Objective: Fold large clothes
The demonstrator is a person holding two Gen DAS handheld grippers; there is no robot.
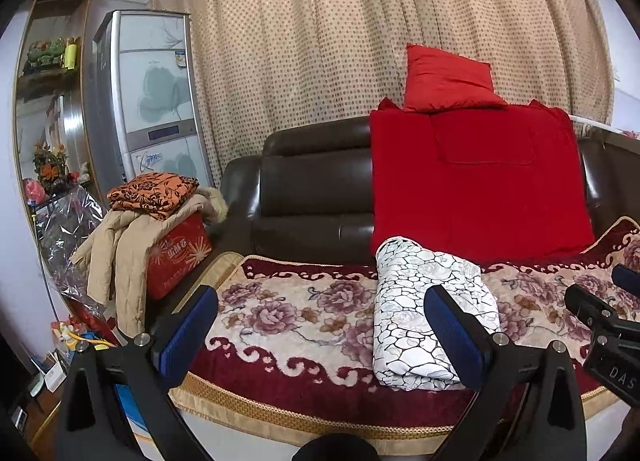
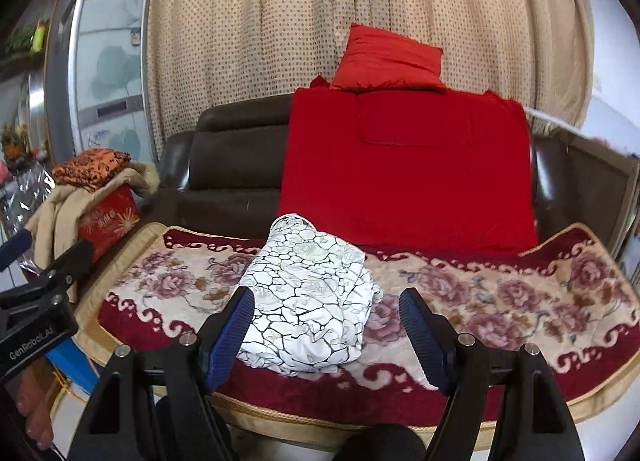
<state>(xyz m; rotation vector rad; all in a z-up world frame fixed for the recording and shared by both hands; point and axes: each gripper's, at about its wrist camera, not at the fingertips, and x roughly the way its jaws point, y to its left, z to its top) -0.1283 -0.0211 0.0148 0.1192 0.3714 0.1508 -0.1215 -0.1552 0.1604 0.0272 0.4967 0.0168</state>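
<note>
A white garment with a black cracked pattern [image 1: 424, 309] lies folded into a compact bundle on the floral sofa cover [image 1: 296, 313]; it also shows in the right wrist view [image 2: 308, 293]. My left gripper [image 1: 320, 325] is open and empty, held in front of the sofa with the bundle near its right finger. My right gripper [image 2: 326, 333] is open and empty, just in front of the bundle's near edge. The right gripper shows at the right edge of the left wrist view [image 1: 608, 321], and the left gripper at the left edge of the right wrist view [image 2: 36, 297].
A red blanket [image 1: 476, 181] hangs over the brown leather sofa back with a red cushion [image 1: 448, 81] on top. At the left a red box [image 1: 176, 257] carries a beige coat [image 1: 132, 245] and a folded orange cloth [image 1: 154, 193]. A fridge [image 1: 152, 101] stands behind.
</note>
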